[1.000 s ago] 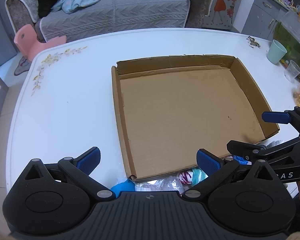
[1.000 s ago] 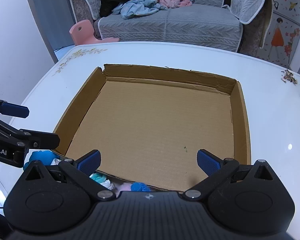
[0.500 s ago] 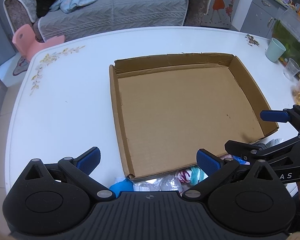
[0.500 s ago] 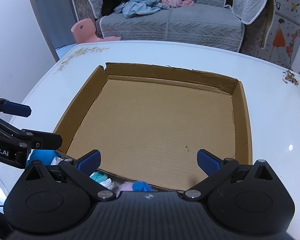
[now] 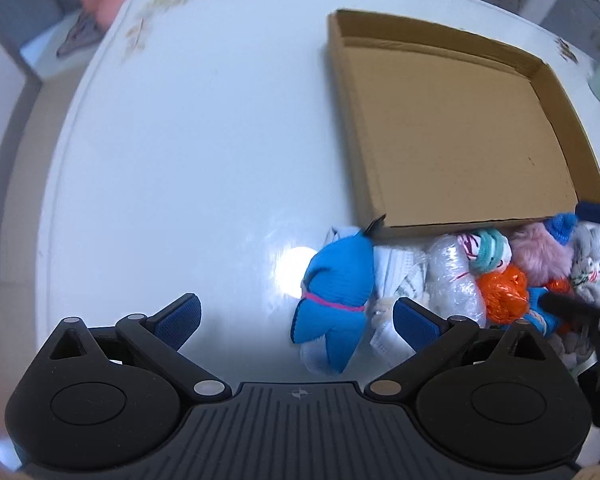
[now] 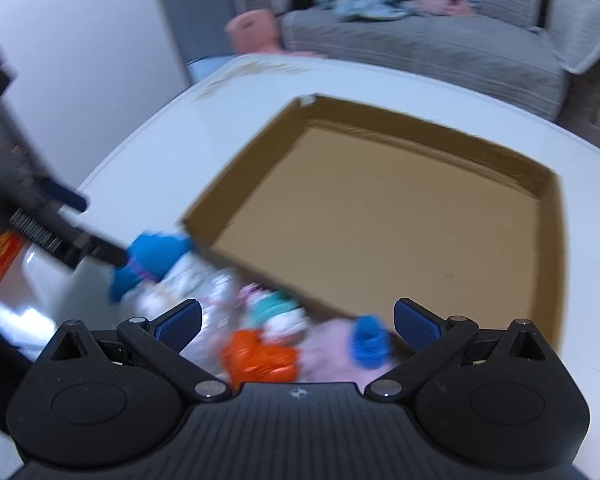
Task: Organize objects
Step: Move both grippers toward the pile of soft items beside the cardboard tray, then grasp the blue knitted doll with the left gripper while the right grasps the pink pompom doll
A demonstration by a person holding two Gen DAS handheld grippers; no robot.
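- Both cameras have pulled back and tipped down since a second ago, so the pile of toys, then only peeking past the box's near wall, now shows in full.
- Left hand-held gripper (image 5: 296, 318) spread wide, holding nothing, above bare tabletop (image 5: 188, 152) just left of the blue plush (image 5: 334, 292).
- Right hand-held gripper (image 6: 296, 320) also wide and empty, over the orange wrapper (image 6: 260, 354) and pink fluff (image 6: 328, 344); this view is blurred.
- Pile lies on the tabletop against the near wall of the box (image 5: 452, 224): blue plush, clear bags (image 5: 454, 276), striped toy (image 5: 490, 246).
- Box floor is bare, so nothing looks sorted yet; every item is still to go in.
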